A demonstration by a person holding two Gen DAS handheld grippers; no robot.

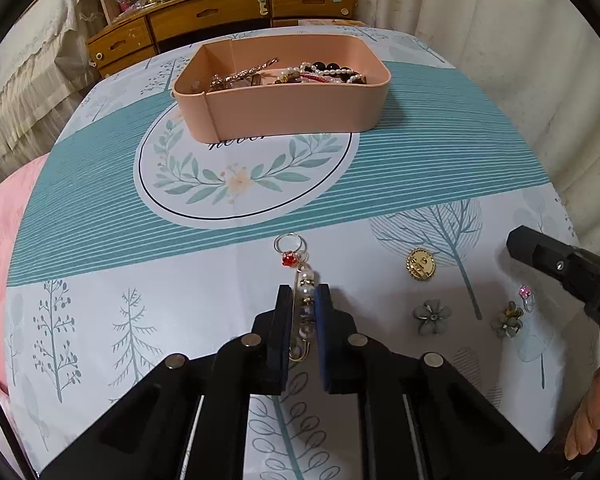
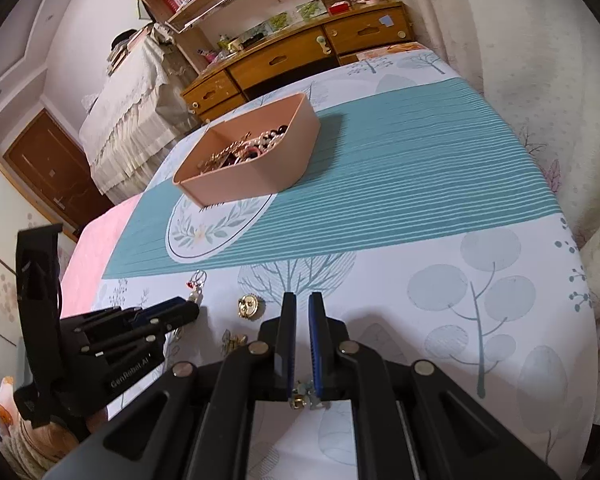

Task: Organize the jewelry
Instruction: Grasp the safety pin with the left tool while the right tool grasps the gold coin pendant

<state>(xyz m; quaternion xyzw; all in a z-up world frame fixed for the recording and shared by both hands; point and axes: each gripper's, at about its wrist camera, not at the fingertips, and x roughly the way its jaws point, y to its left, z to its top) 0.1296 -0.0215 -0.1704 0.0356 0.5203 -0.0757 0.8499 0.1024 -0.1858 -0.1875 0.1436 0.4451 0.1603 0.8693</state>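
Note:
A pink jewelry box (image 1: pixel 284 96) with several necklaces and bracelets stands on the tablecloth; it also shows in the right wrist view (image 2: pixel 252 160). My left gripper (image 1: pixel 305 294) is shut on a gold pearl pin brooch (image 1: pixel 306 308) lying on the cloth, with a red-stone ring (image 1: pixel 289 254) just beyond its tip. A gold round brooch (image 1: pixel 420 265), two grey flower earrings (image 1: pixel 432 316) (image 1: pixel 507 320) and a pink-stone ring (image 1: pixel 526 294) lie to the right. My right gripper (image 2: pixel 302 300) is nearly shut, with a small flower earring (image 2: pixel 303 394) low between its pads.
The table has a teal-striped, tree-print cloth (image 1: pixel 420 168). A pink bedspread (image 1: pixel 4 220) lies at the left. A wooden dresser (image 1: pixel 220 16) stands behind the table. A curtain (image 1: pixel 520 60) hangs at the right.

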